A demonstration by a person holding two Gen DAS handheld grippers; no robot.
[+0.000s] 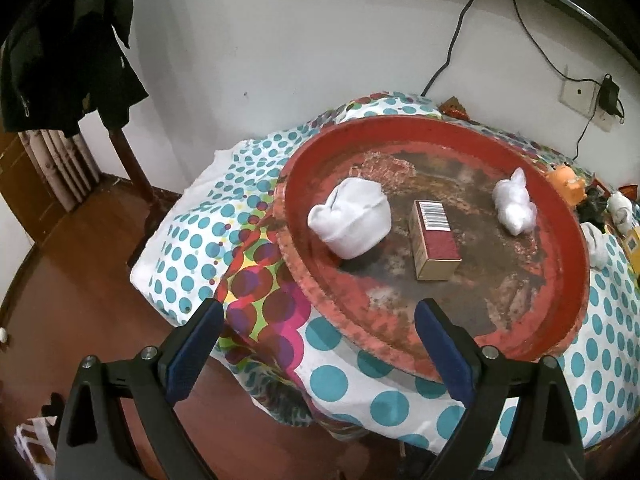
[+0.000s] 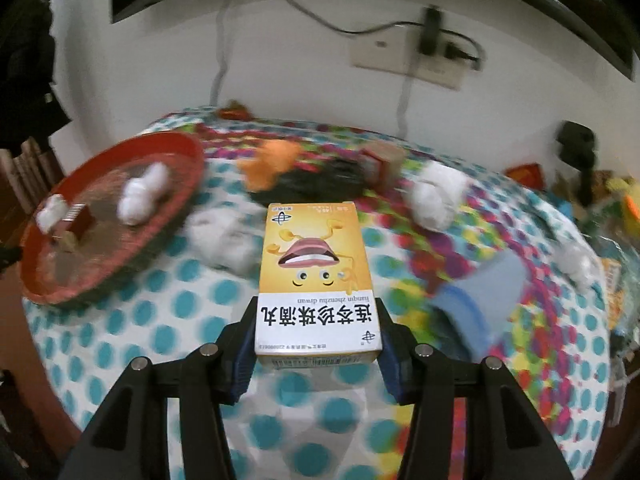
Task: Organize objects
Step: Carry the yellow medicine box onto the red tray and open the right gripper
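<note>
tray (image 1: 560, 216): worn red paint, rough | tablecloth (image 1: 328, 376): dotted cloth | box (image 2: 316, 264): glossy cardboard

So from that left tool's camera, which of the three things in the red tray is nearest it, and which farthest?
1. Red and gold box, mid-tray, nearest the left tool.
2. White rolled cloth, left side of the red tray, close behind it.
3. White fluffy bundle, far right.
</note>
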